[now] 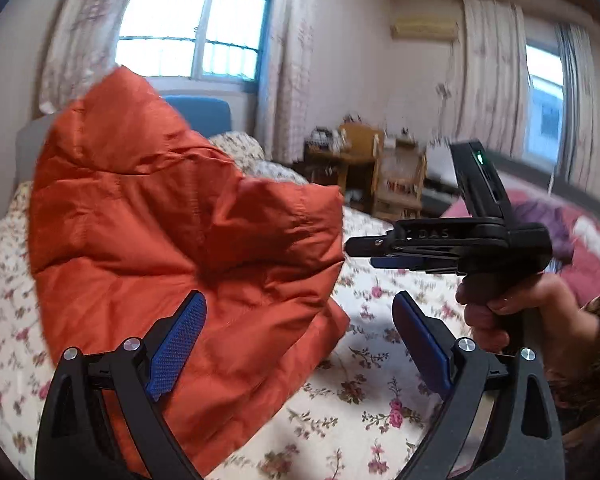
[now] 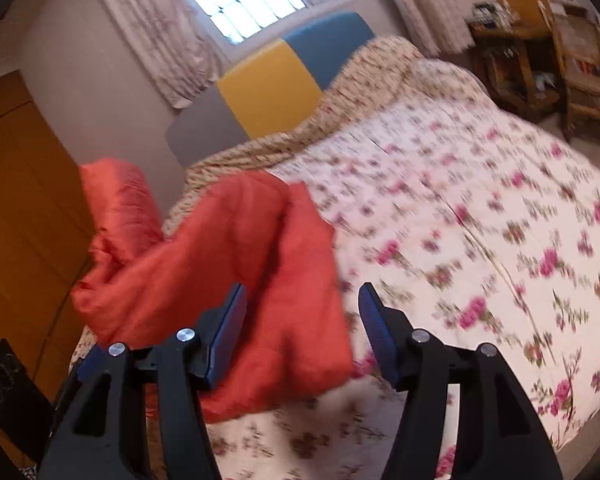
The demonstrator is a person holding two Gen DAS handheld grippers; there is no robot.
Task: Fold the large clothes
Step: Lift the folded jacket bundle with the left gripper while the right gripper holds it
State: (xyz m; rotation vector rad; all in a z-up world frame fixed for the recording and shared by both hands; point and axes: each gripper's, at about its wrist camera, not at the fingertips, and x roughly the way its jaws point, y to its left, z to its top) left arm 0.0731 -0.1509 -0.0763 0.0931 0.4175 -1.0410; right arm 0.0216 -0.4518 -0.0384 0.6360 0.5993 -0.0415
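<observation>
Jaws spread on both grippers; orange jacket (image 1: 172, 240) crumpled

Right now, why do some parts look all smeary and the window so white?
Left wrist view: the orange jacket has smeared edges and the room behind is streaked by motion; the window is washed out by daylight. Right wrist view: the floral bedspread is blurred, the jacket soft; fisheye bends the walls.

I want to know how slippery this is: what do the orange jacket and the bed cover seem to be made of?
The orange jacket looks like thin, shiny synthetic, perhaps nylon, padded: it has stitched puffy panels and a sheen. The bed cover looks like matte printed cotton, flowered, with faint quilted seams; blur leaves that open.
</observation>
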